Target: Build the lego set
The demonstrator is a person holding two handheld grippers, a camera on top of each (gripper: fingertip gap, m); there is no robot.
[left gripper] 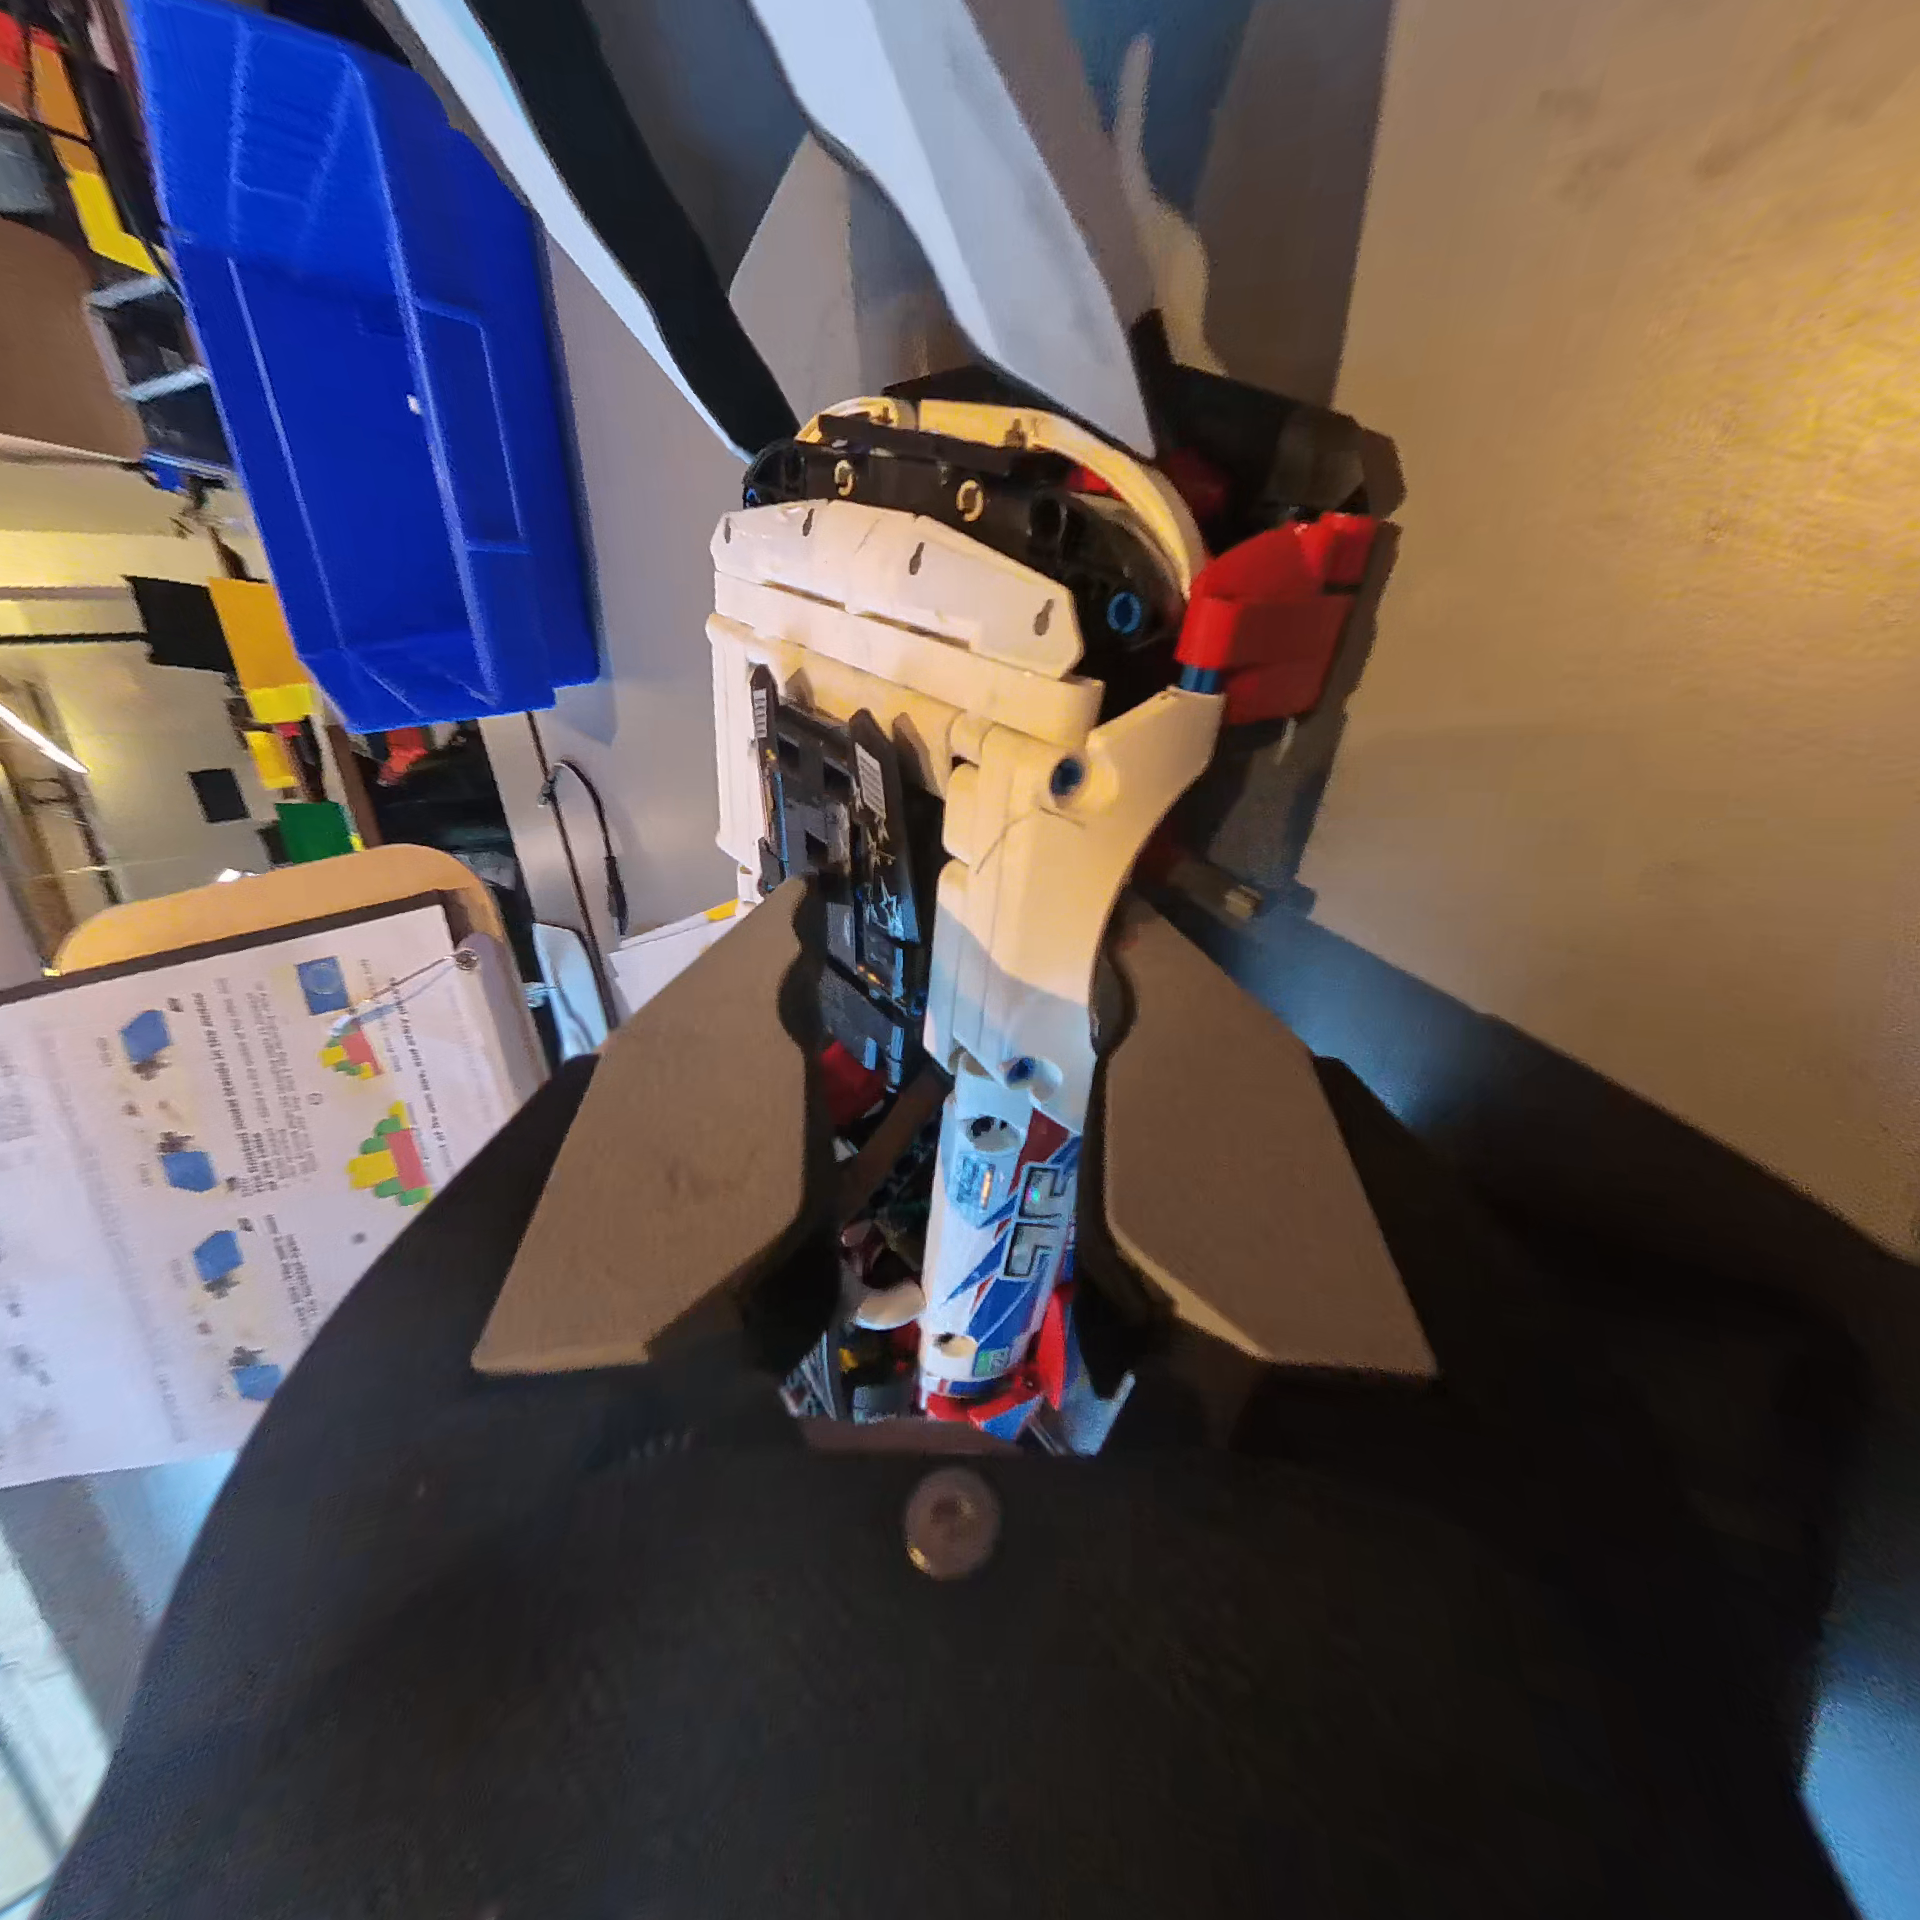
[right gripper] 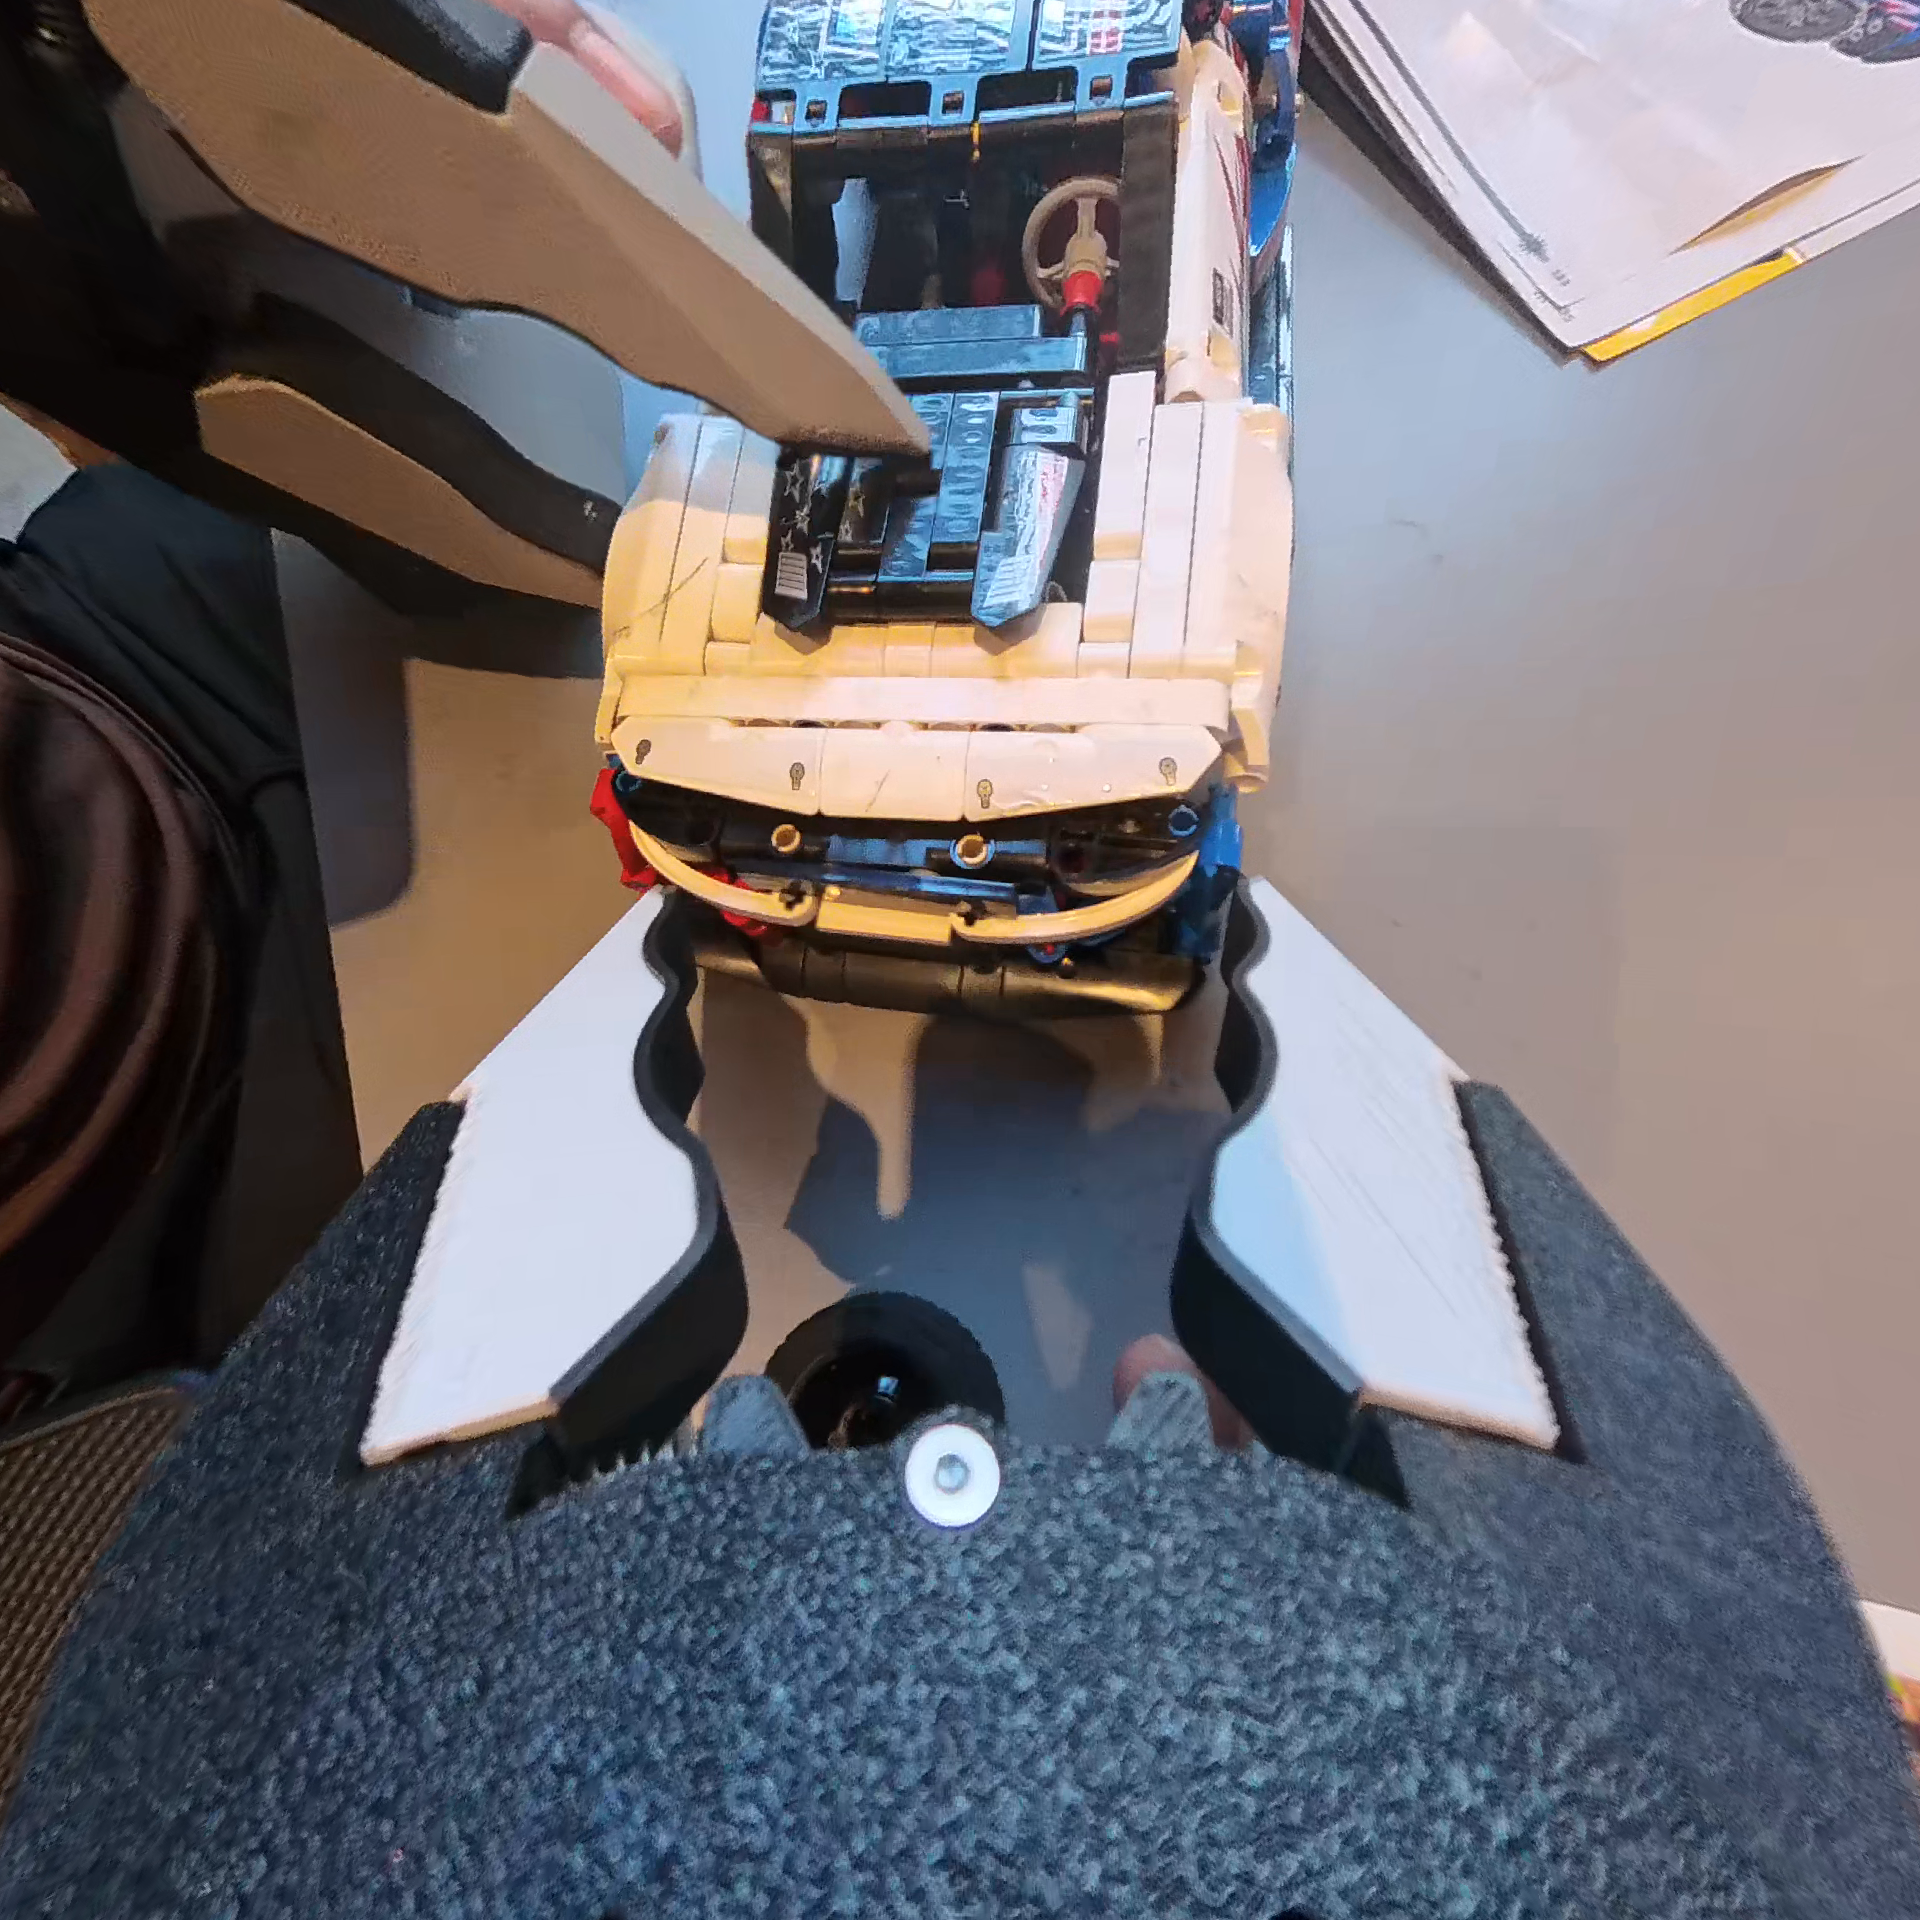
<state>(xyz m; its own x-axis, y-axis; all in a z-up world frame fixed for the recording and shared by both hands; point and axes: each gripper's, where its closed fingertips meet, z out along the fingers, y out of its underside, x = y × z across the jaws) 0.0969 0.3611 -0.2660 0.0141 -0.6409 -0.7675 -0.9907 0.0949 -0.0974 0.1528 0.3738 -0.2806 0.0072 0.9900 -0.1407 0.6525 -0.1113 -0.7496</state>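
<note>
A white lego car (right gripper: 935, 665) with a black bonnet insert, a tan steering wheel and red and blue trim stands on the grey table (right gripper: 1558, 831), nose toward the right wrist camera. My right gripper (right gripper: 954, 925) is open, and its white fingers (right gripper: 582, 1143) flank the black front bumper. My left gripper (right gripper: 748, 478) comes in from the left, one finger on the bonnet and one on the outer side. In the left wrist view the left gripper (left gripper: 961, 925) is shut on the car's white side panel (left gripper: 1018, 894). The right gripper's blurred white fingers (left gripper: 997, 260) reach the nose.
A loose black wheel (right gripper: 883, 1371) lies on the table between the right fingers, near a person's fingertip (right gripper: 1153, 1382). An instruction booklet (right gripper: 1558, 156) lies at the far right. A blue bin (left gripper: 364, 364) and a printed sheet on a board (left gripper: 208, 1143) are left of the car. One gripper's finger ends stand about 7 cm off the other's.
</note>
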